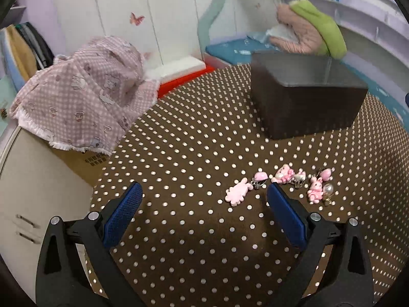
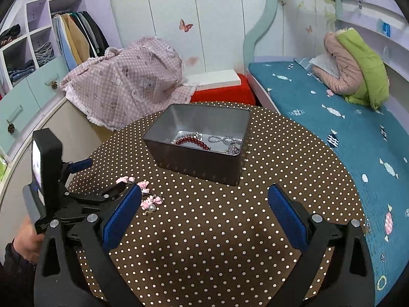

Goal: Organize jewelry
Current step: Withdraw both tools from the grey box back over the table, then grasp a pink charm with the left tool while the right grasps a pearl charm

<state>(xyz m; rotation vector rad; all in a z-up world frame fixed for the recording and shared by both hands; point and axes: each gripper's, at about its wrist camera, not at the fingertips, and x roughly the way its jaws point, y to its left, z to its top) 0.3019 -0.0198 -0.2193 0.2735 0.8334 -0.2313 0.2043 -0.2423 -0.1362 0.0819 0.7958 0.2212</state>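
Both tools hang wide open and empty over the polka-dot bench [image 2: 204, 230]. The pink charms [image 1: 281, 184] lie in a loose row running left to right, just beyond and to the right of the left tool [image 1: 204, 199], whose right fingertip nearly touches them. The right tool [image 2: 204, 202] hovers farther off, the charms at its near left. The metal tin [image 2: 199, 138], already holding a red bead bracelet [image 2: 191, 140] and silver chains [image 2: 225, 140], stands on the far side. The left hand looks better placed.

tin [image 1: 306, 97] interior hidden; pink charms [image 2: 150, 199] partly hidden.
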